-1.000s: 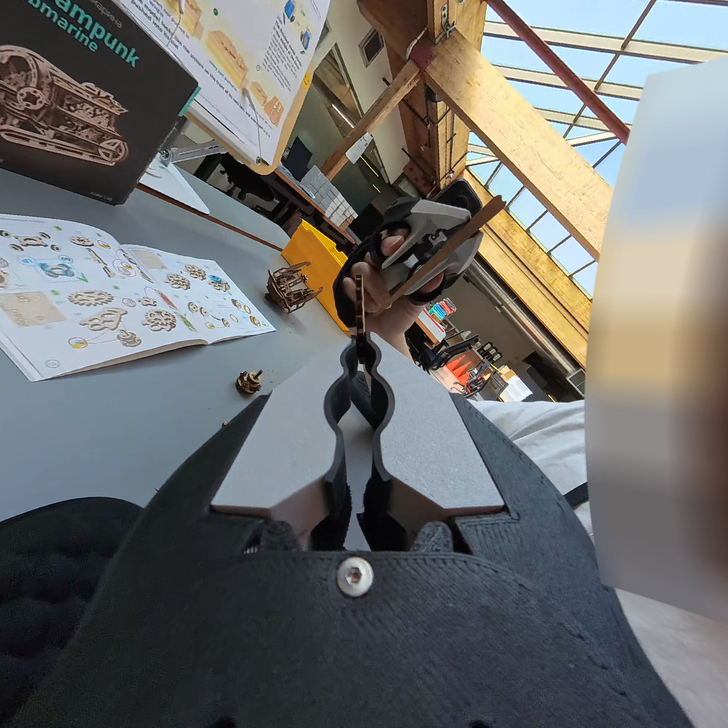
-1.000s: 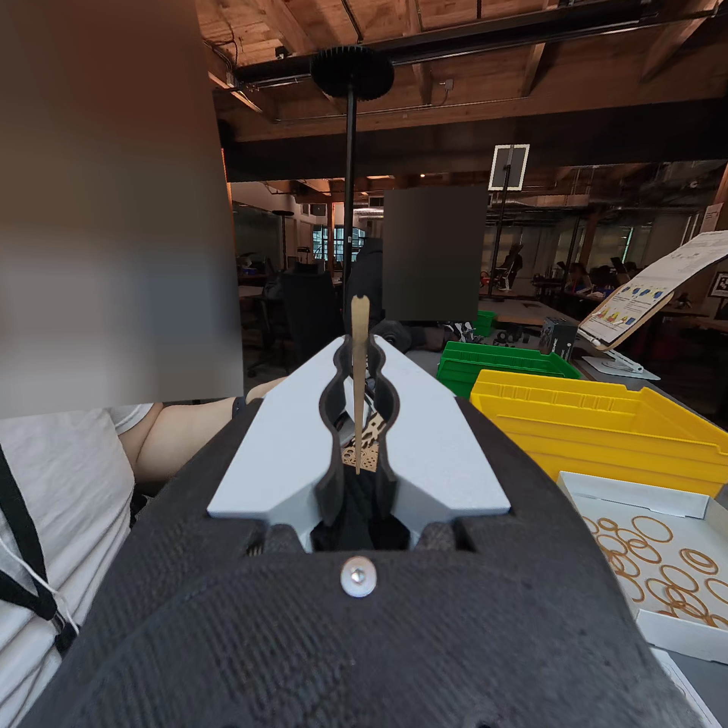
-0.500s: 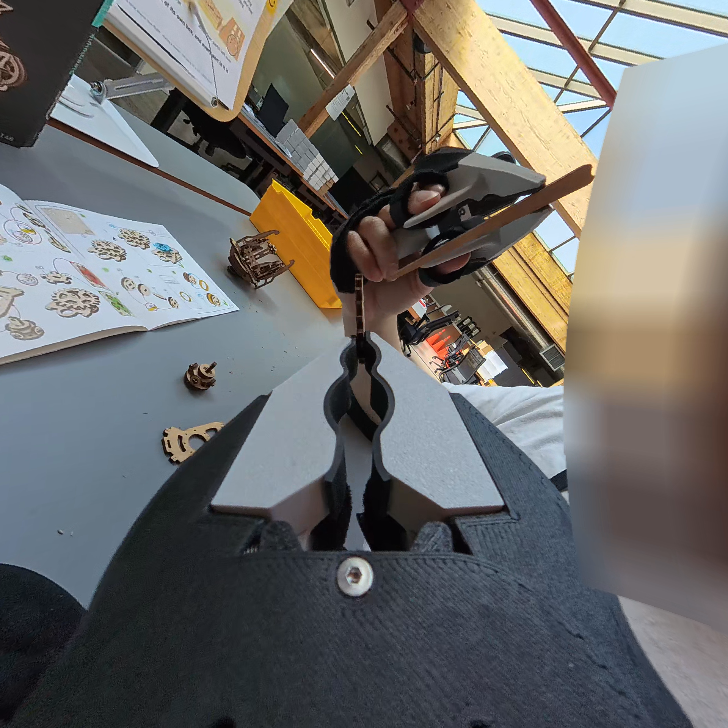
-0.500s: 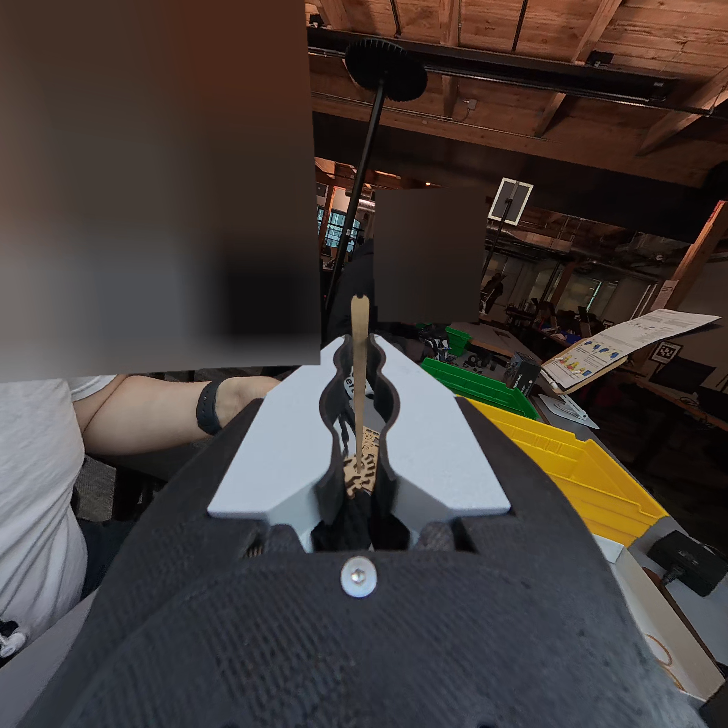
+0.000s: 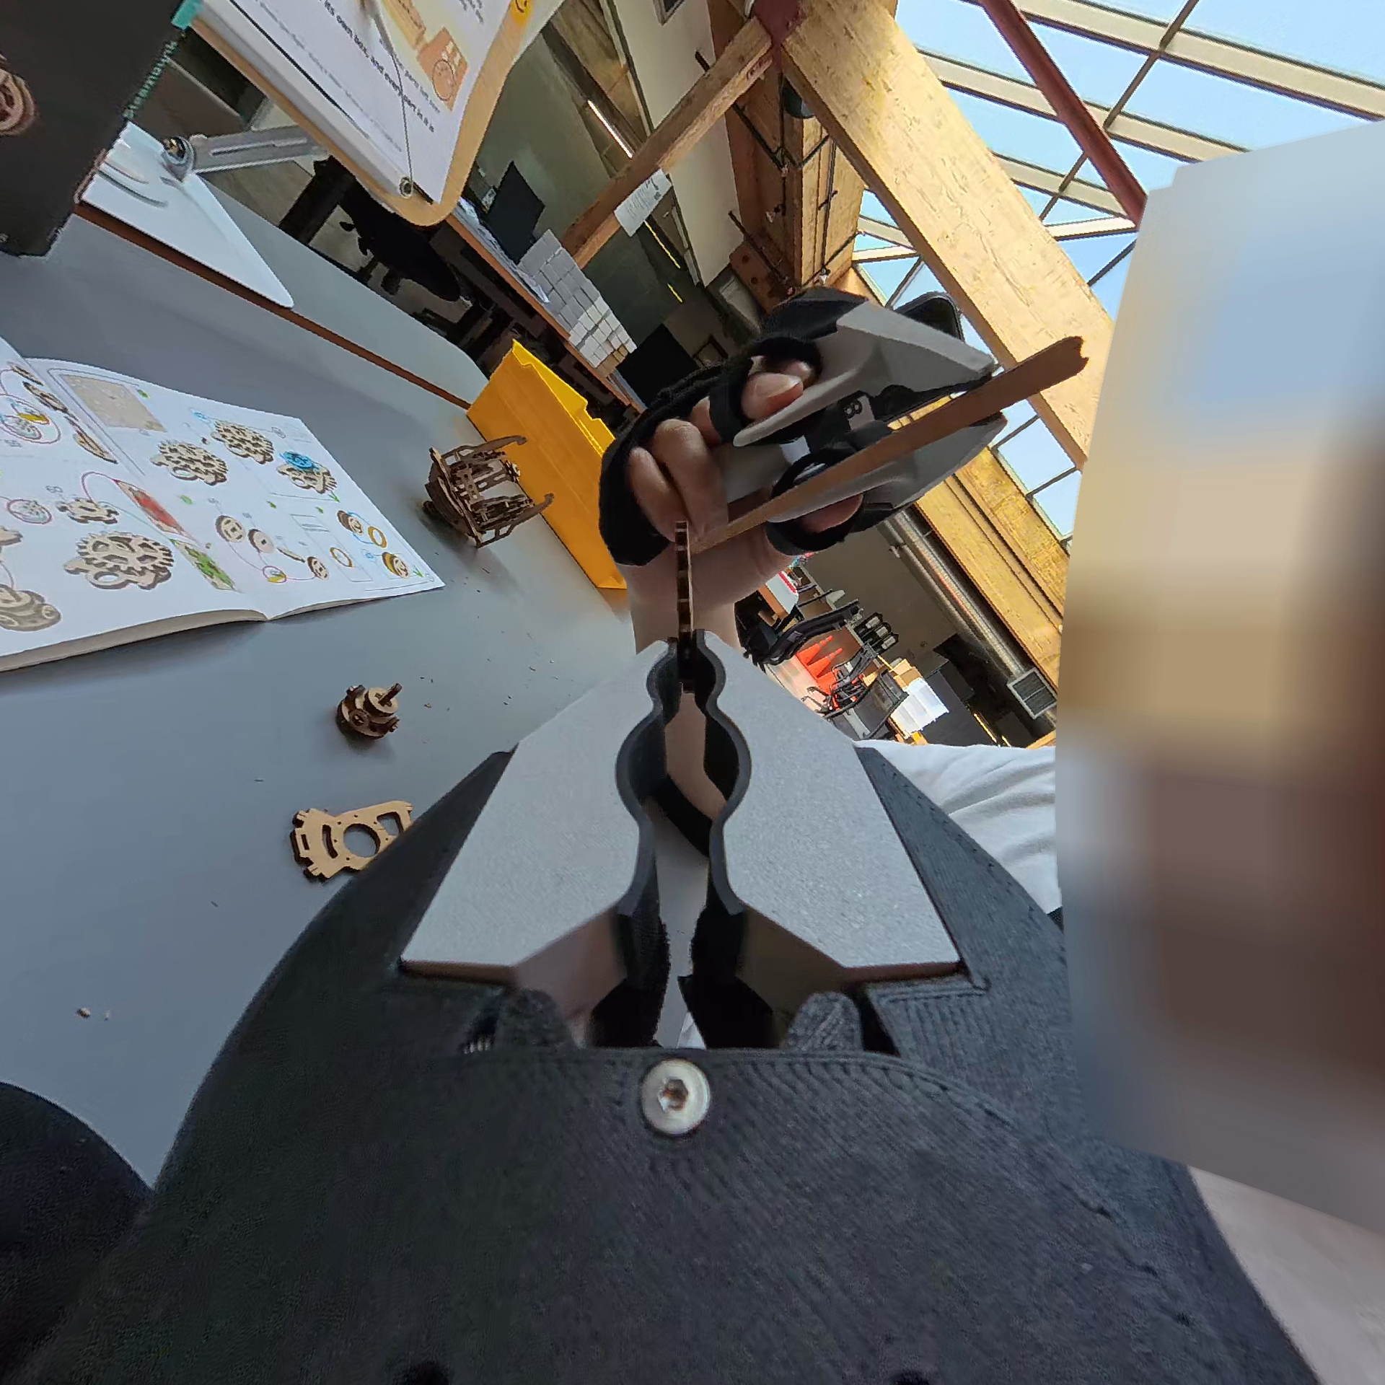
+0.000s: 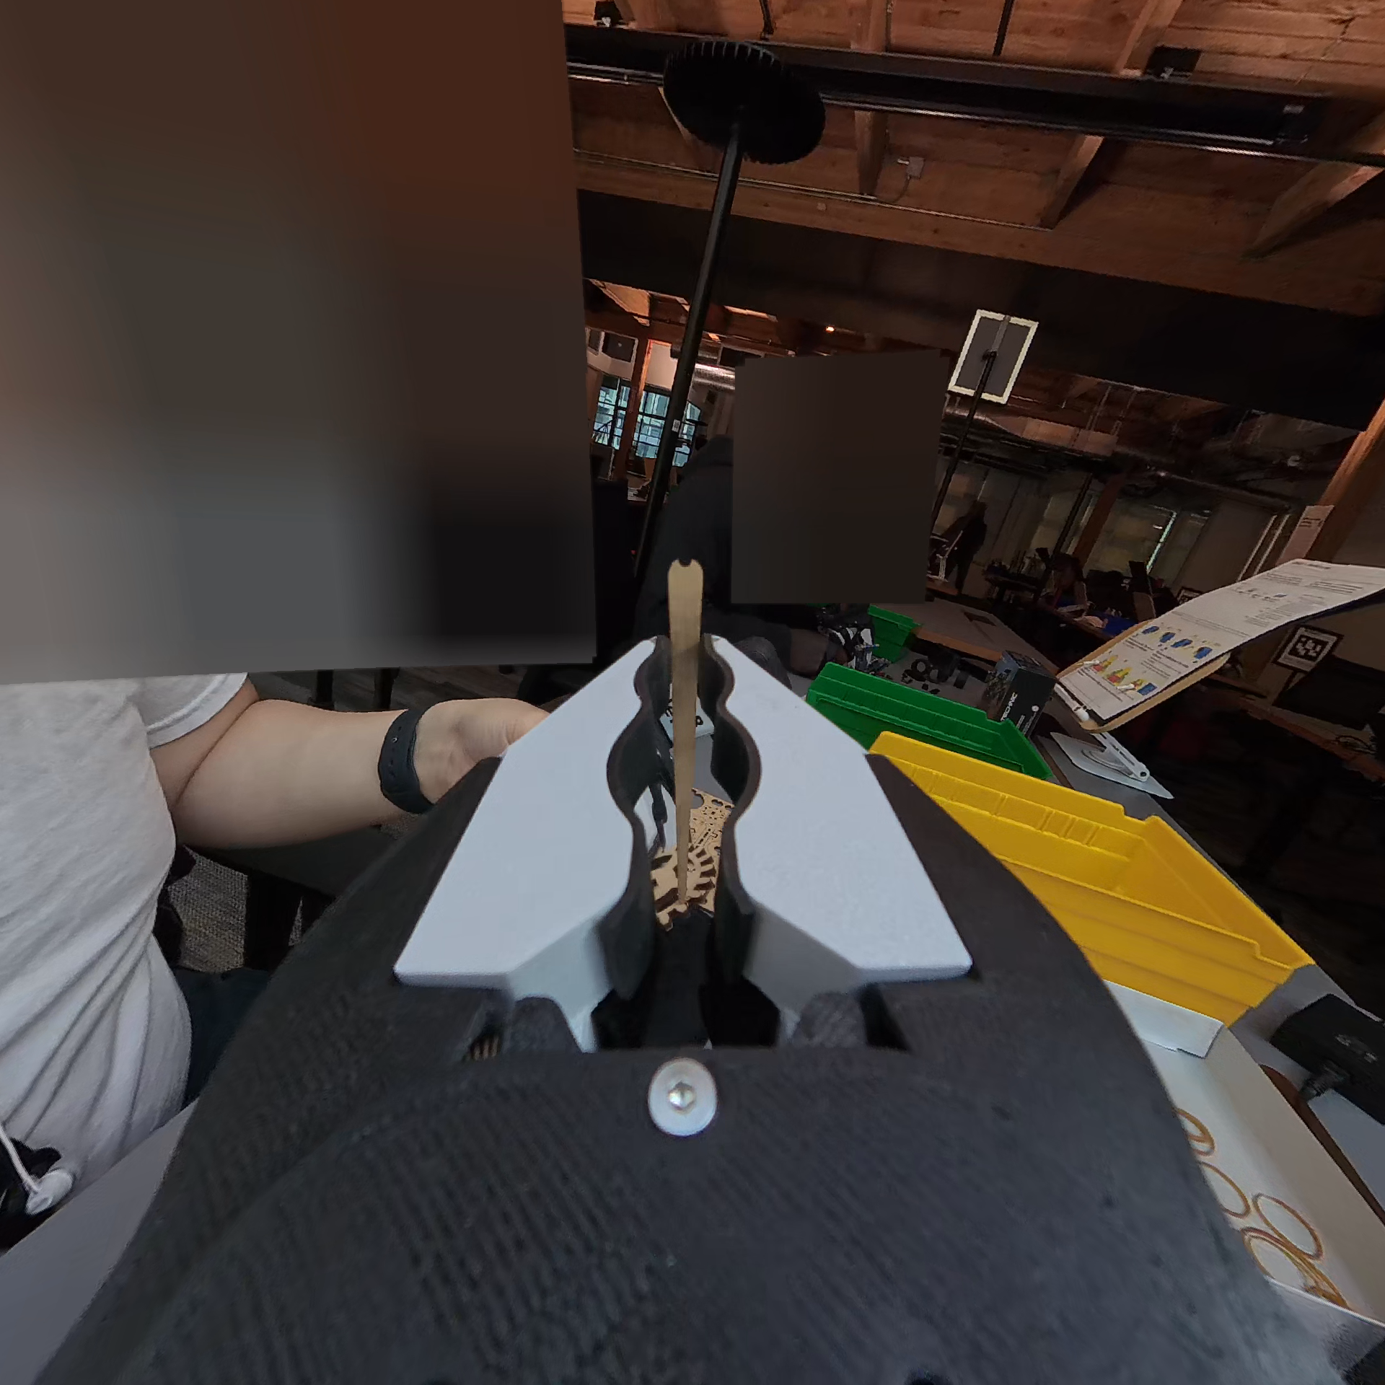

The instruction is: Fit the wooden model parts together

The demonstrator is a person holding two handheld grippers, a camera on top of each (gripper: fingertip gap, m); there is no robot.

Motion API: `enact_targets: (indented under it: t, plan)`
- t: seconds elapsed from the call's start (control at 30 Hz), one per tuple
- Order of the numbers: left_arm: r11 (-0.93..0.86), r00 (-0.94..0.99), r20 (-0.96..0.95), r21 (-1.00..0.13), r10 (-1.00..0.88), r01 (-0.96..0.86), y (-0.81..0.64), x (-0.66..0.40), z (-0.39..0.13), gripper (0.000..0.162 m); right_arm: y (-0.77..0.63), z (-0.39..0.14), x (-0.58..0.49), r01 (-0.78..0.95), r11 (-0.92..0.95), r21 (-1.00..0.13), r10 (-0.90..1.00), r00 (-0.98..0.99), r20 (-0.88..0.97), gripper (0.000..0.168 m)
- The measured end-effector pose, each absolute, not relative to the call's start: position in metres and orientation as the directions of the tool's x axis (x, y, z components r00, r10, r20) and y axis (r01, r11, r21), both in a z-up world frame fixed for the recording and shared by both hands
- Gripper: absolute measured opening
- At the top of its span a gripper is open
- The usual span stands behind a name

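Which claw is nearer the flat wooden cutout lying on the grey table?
Left. The left claw hangs just above and right of the flat cutout, gripping a toothed piece. The right claw, holding a stick, is raised farther away.

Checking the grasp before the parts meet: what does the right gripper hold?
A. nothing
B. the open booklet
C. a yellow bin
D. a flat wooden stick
D: the right gripper is shut on a flat wooden stick that pokes out past its tips, which the left wrist view also shows.
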State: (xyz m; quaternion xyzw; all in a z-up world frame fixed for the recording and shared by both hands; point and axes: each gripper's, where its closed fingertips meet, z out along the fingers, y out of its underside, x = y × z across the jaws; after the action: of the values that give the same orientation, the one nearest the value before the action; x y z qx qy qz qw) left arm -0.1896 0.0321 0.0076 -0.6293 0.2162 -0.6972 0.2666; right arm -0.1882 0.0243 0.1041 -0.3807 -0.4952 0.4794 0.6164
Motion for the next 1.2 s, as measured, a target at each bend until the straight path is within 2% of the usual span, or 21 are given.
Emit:
enact_targets:
  t: [0.37,0.6,0.93,1.2]
  plan:
    - [-0.781,-0.107,0.773,-0.617,-0.625,0.101,0.028,-0.193,0.005,0.0,0.027,0.101,-0.178,-0.178,0.313,-0.933,0.95,0.052,0.309,0.006]
    - [-0.71,-0.098,0.703,-0.698,-0.704,0.093,0.021,-0.196,0.014,0.0,0.036,0.108,-0.163,-0.239,0.254,-0.937,0.967,0.061,0.246,0.006]
    - [-0.688,-0.048,0.687,-0.721,-0.725,0.079,0.022,-0.196,0.009,0.0,0.031,0.105,-0.167,-0.231,0.244,-0.942,0.969,0.024,0.246,0.006]
    - [-0.712,-0.182,0.689,-0.689,-0.701,0.136,0.014,-0.203,0.023,0.0,0.025,0.114,-0.157,-0.236,0.283,-0.93,0.958,0.029,0.285,0.005]
